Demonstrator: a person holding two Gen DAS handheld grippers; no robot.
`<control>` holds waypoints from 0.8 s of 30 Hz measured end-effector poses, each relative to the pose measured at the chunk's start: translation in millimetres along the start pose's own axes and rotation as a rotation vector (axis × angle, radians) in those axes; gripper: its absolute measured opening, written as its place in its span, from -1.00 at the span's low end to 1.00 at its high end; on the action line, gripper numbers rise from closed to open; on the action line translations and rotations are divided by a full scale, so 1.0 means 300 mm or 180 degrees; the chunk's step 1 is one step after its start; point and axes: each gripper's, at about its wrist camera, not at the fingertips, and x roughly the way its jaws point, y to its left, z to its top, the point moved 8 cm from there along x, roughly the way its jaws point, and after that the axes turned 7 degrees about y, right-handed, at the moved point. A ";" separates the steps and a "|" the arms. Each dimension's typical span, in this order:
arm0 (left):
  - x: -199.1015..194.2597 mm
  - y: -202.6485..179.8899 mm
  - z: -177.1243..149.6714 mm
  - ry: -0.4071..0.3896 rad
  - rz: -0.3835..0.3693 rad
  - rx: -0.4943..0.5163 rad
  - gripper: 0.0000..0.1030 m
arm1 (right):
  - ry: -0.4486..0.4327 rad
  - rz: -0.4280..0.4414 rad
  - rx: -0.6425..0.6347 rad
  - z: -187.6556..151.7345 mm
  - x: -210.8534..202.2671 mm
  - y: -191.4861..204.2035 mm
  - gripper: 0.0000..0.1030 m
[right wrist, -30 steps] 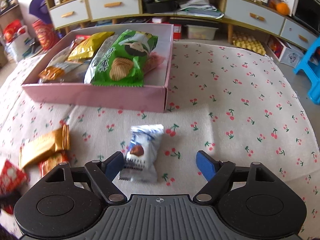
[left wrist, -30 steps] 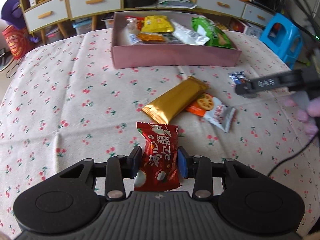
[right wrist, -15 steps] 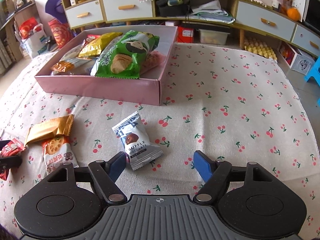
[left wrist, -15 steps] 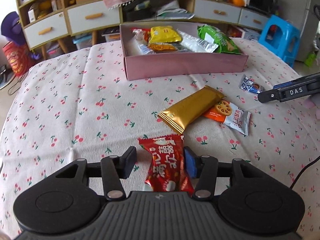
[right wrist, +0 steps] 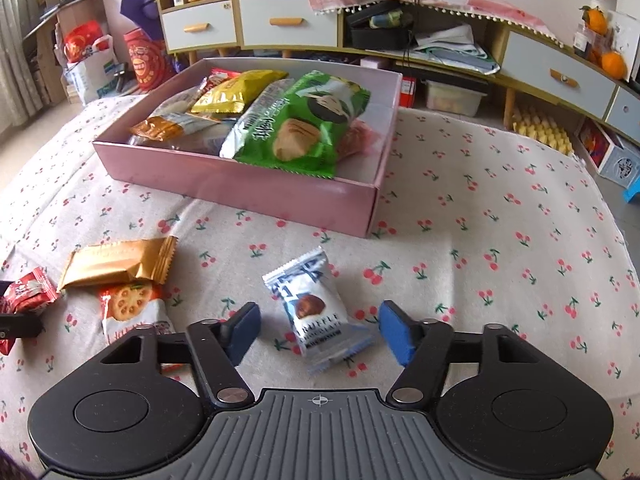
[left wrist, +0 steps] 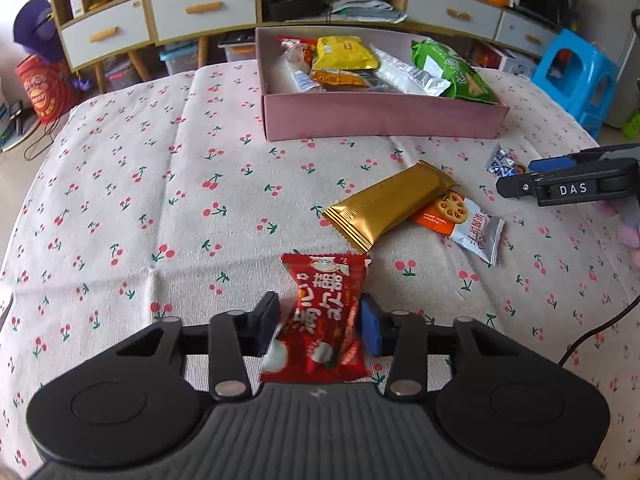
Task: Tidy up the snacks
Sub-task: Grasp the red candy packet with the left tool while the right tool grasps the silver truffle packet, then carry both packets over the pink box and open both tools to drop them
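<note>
Left tool jaws closing on the red pack; both pads look to be on its sides, so call it gripped, pack tilted up off the cloth. Right tool jaws closing too, truffle pack between them but pads still clear of it, pack flat on the cloth.

Doing it well, my read:
- Right: centre on the pack's bulge, not the crimped ends; those are thin and will slip out.
- Squeeze lightly. Both are soft film wrappers, they crumple.
- Left: lift clear before moving to the pink box, which sits at the far side of the desk and is already crowded.

Materials: red pack is glossy film with sawtooth ends. Truffle pack is a small silver-blue pillow. Gold bar is long, flat, metallic foil, overlapping the biscuit pack. Box looks like matte card with low straight walls. Cloth is soft, cherry-printed, creased.
</note>
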 end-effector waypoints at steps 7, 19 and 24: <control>-0.007 0.034 0.007 0.0046 -0.0140 -0.0369 -0.40 | 0.0029 0.0047 -0.0030 0.006 -0.009 0.038 -0.34; -0.025 0.063 0.026 0.0093 -0.0341 -0.0741 -0.42 | 0.0457 0.0324 0.0537 -0.008 -0.047 0.074 -0.34; -0.057 0.069 0.064 -0.0010 -0.0397 -0.0818 -0.42 | 0.0479 0.0512 0.0755 0.004 -0.097 0.079 -0.34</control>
